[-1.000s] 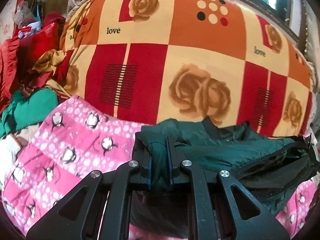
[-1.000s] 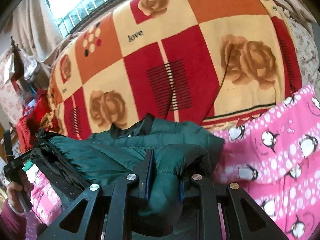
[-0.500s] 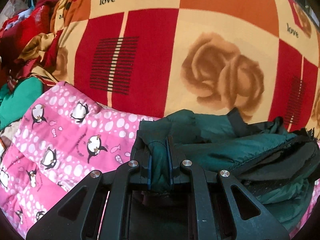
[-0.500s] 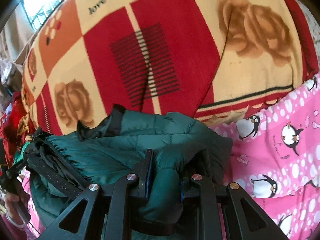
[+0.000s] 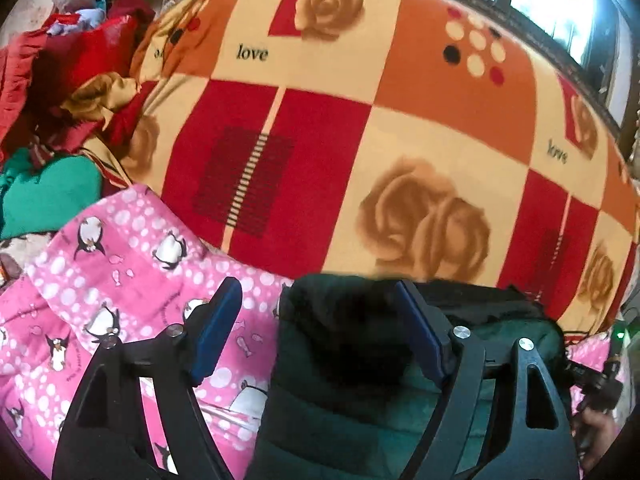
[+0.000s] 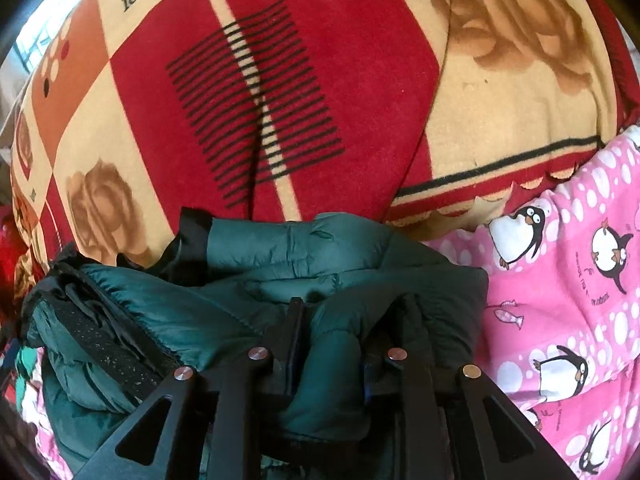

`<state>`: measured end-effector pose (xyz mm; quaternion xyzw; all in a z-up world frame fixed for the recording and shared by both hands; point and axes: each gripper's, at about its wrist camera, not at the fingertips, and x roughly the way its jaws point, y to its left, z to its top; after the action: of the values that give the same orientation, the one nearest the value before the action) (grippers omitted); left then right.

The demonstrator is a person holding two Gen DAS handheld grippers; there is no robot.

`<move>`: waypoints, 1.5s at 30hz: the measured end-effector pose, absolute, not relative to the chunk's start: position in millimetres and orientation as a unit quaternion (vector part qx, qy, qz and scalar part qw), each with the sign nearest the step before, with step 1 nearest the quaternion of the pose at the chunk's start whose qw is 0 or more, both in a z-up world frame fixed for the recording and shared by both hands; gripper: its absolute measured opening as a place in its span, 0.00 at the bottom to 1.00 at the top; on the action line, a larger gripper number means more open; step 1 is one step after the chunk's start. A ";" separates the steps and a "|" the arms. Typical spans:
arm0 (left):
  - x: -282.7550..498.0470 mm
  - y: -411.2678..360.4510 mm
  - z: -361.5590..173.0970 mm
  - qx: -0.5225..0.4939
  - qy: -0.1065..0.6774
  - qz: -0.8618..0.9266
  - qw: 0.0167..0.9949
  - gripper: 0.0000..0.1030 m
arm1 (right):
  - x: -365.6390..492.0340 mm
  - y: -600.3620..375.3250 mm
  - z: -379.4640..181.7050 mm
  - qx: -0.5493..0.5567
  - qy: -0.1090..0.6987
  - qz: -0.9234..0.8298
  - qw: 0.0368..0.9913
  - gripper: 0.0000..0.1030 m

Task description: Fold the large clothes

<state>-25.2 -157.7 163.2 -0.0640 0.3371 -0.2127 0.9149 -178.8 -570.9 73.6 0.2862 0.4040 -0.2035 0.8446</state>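
With the left tongs [image 5: 320, 336] opening around the green jacket [image 6: 256, 284] at lower centre on the pink penguin sheet [image 6: 560, 280], and the right tongs [image 6: 352, 328] loosening yet seemingly still pinching it, the puffy fold may spring apart.

Jacket [image 6: 280, 256]: dark green, quilted. Blanket [image 5: 420, 136]: red, orange and cream checks, brown roses, "love" lettering. Sheet [image 6: 568, 300]: pink, white dots, penguins.
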 end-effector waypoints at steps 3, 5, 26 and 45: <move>-31.1 -167.8 160.0 -0.053 0.354 -0.227 0.906 0.76 | -183.4 -570.6 83.6 0.297 0.388 -0.201 0.849 0.32; -34.4 -179.8 151.7 -0.035 0.367 -0.231 0.900 0.76 | -189.4 -568.8 95.8 0.304 0.367 -0.201 0.856 0.47; -4.2 -229.7 83.4 0.048 0.421 -0.175 0.889 0.77 | -119.9 -497.1 73.3 0.146 0.432 -0.125 0.881 0.77; -0.5 -230.4 68.6 0.042 0.407 -0.167 0.897 0.86 | -169.8 -527.8 81.7 0.160 0.405 -0.195 0.879 0.80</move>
<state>-0.5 -230.4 68.6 0.0425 0.4069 -0.1673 0.8970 -169.8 -527.8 81.7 0.1599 0.4054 -0.1949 0.8787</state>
